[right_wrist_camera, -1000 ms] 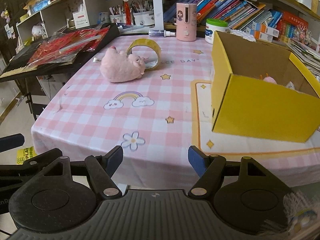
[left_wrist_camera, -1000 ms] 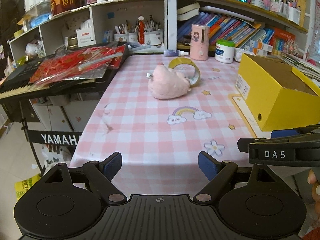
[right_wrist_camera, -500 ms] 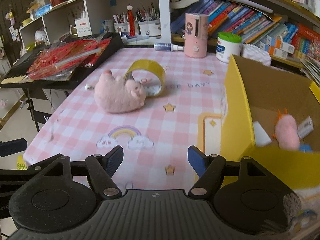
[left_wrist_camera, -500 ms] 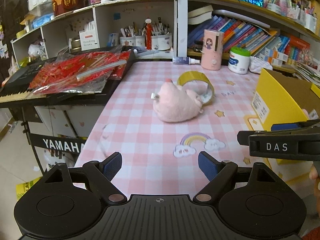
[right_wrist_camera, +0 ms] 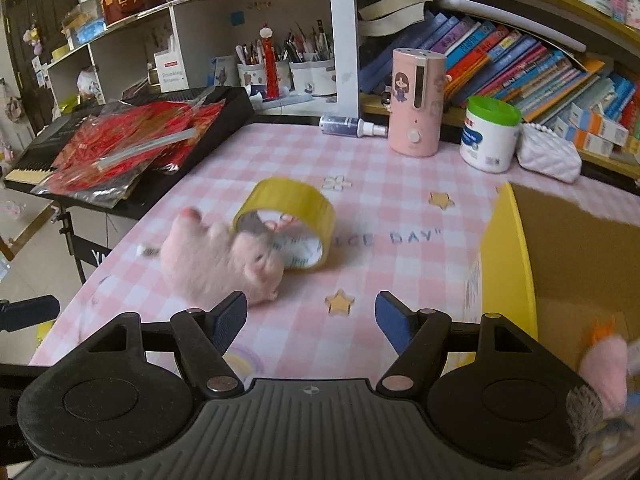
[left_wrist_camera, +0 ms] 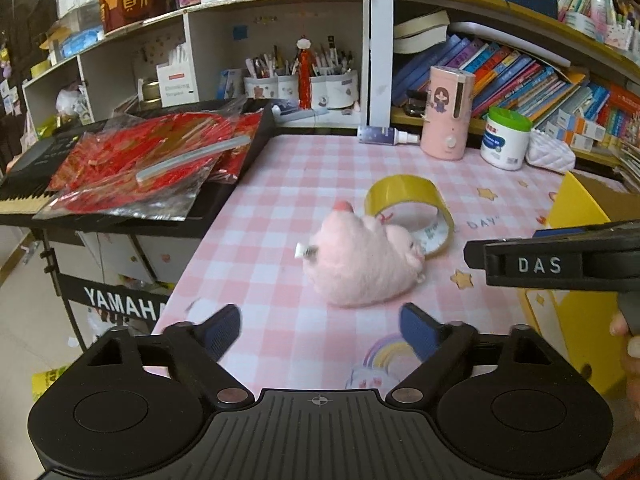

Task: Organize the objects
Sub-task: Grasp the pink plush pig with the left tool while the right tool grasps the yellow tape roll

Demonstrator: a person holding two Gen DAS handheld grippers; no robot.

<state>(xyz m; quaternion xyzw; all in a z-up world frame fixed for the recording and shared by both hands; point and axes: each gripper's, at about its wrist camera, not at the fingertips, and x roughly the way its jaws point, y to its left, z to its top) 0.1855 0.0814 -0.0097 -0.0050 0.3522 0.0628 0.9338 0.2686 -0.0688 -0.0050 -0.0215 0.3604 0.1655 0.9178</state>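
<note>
Nearest in the left wrist view, the left gripper (left_wrist_camera: 320, 330) has its jaws opening with nothing between them, and the pink plush toy (left_wrist_camera: 360, 264) lies on the checked tablecloth (left_wrist_camera: 280, 184) just ahead of its fingertips. The right gripper (right_wrist_camera: 310, 320) also stands released and empty, with the toy ahead to its left. The step in hand looks like the approach to pick up the toy; the next move probably calls for lowering the left jaws around its soft body and closing. Behind and touching the toy stands the yellow tape roll (right_wrist_camera: 296, 216) on edge, which could roll if nudged. The yellow box (right_wrist_camera: 508, 272), the likely destination, sits open to the right, already holding a small pink toy (right_wrist_camera: 604, 364). The table's left edge drops off beside the keyboard (left_wrist_camera: 24, 196); the middle cloth offers open room.
</note>
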